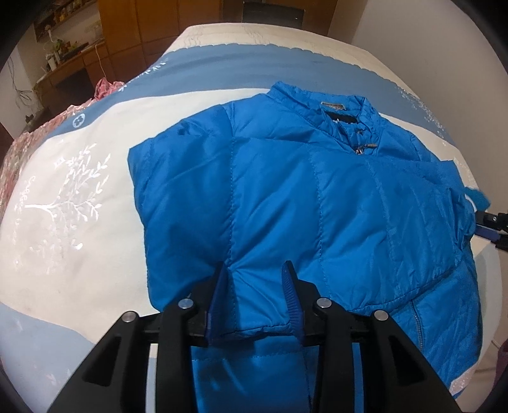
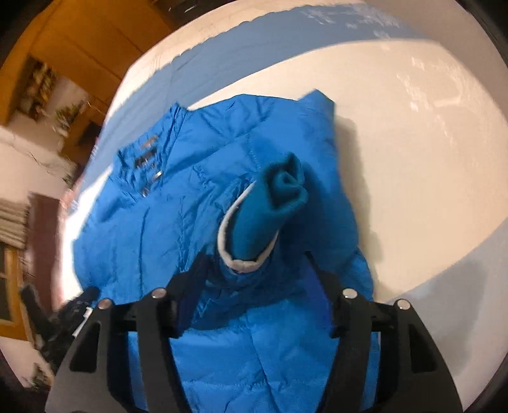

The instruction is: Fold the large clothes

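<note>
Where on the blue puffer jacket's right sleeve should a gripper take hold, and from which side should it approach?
Grip the blue puffer jacket sleeve at the cuff, just behind its white-trimmed rim. There the padded shell narrows into a firm ring around the teal inner cuff, so it fits between the fingers. Approach from the jacket's outer edge, as the right gripper does now, its fingers either side of the cuff.

A bed [image 1: 95, 241] fills most of the scene, its cover banded cream and blue with a white tree print on the left. Far left, a wooden desk [image 1: 68, 71] holds clutter below a wooden cabinet [image 1: 152, 22]. A plain white wall [image 1: 412, 35] rises far right. Pink fabric [image 1: 106, 87] lies at the bed's left edge.
</note>
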`<control>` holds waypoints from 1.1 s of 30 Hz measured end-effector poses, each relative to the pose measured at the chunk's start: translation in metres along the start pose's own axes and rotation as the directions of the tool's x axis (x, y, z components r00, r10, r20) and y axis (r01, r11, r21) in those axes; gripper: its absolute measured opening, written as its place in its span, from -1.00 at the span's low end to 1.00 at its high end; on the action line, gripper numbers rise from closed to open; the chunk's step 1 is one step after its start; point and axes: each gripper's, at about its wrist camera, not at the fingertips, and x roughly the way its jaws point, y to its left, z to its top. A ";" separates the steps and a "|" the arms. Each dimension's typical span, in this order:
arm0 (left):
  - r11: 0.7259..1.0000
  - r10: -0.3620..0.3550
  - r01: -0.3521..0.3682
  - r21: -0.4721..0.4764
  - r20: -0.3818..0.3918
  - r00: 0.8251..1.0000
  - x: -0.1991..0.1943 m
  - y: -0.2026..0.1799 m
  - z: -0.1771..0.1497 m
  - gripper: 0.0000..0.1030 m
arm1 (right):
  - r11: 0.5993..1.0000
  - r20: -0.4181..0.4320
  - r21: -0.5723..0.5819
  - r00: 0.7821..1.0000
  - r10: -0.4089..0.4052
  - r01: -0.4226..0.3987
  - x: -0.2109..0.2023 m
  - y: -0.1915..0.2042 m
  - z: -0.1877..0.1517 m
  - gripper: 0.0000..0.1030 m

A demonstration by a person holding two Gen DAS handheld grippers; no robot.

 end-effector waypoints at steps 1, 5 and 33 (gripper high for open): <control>1.000 -0.004 0.004 -0.003 0.003 1.000 -0.001 0.001 0.000 -0.29 | 0.999 -0.007 0.015 0.999 0.031 -0.031 0.001 -0.004 0.001 0.29; 1.000 -0.001 0.001 -0.010 0.001 1.000 0.003 0.002 0.003 -0.29 | 0.998 -0.031 0.026 0.998 0.055 -0.054 0.011 -0.007 0.004 -0.24; 0.999 0.031 -0.031 -0.009 0.033 0.999 0.008 -0.010 0.005 -0.27 | 0.961 0.047 -0.214 0.984 -0.171 0.177 0.011 0.041 0.007 -0.25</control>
